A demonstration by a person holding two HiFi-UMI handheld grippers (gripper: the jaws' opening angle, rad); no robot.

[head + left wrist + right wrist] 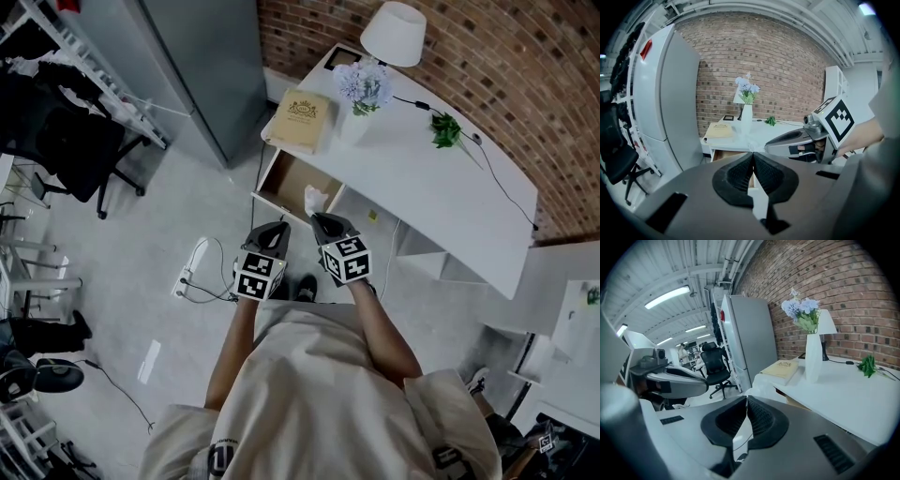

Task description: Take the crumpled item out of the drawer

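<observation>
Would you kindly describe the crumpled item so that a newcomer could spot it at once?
Find the white desk along the brick wall; under its end with the tan book, a drawer stands open. Above that drawer's right end, the crumpled white wad is pinched at the tip of the right gripper. It alone is wrinkled and shapeless, unlike the flat book.

Scanning for print, and nothing legible so far. On the tan book (302,119) at the corner of the white surface (450,187): a dark crest with some lettering, too small to read. On the marker cube (259,274) of the left claw (277,226) and the marker cube (346,260) of the right claw (317,217): black-and-white square codes only, no letters or digits. High on the tall grey cabinet (665,93): a red tag (646,49), its print unreadable.
</observation>
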